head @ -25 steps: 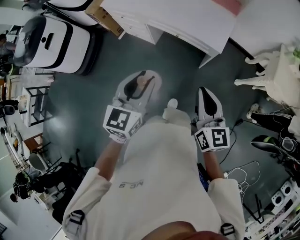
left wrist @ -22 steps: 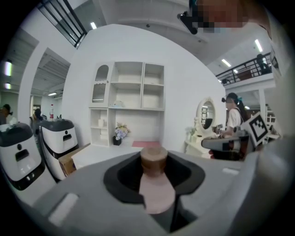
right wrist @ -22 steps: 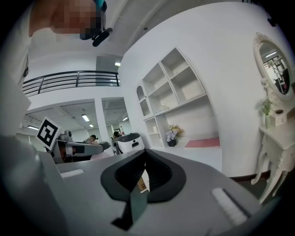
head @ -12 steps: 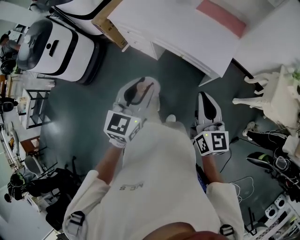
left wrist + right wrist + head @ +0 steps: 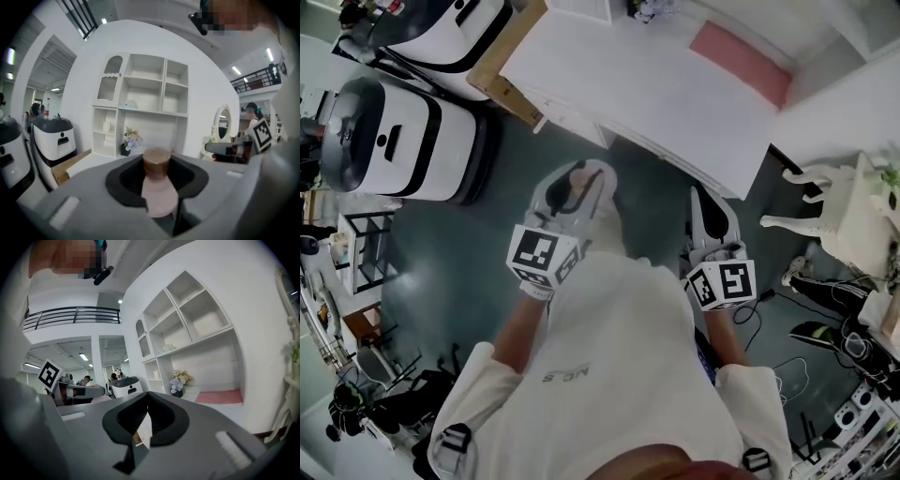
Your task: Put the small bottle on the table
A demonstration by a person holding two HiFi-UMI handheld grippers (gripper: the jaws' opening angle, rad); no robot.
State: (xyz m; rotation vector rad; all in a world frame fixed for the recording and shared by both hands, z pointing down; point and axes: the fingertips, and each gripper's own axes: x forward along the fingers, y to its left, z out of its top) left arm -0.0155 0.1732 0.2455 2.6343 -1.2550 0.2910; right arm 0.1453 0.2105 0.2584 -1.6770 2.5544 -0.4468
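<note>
The small pale-pink bottle [image 5: 158,190] with a round brown cap sat clamped between the jaws of the left gripper [image 5: 577,180]. It was held above the dark grey floor [image 5: 441,244], just short of the white table [image 5: 656,84]. The right gripper [image 5: 713,201] had its jaws drawn together on nothing. Compared with a second before, both grippers had come nearer the table's edge, and its pink mat [image 5: 741,62] showed more fully.

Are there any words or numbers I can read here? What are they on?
Shirt: small pale print, too blurred to read.
Left gripper's cube and right gripper's cube: black square patterns, no letters.
Small bottle: no label shows.
</note>
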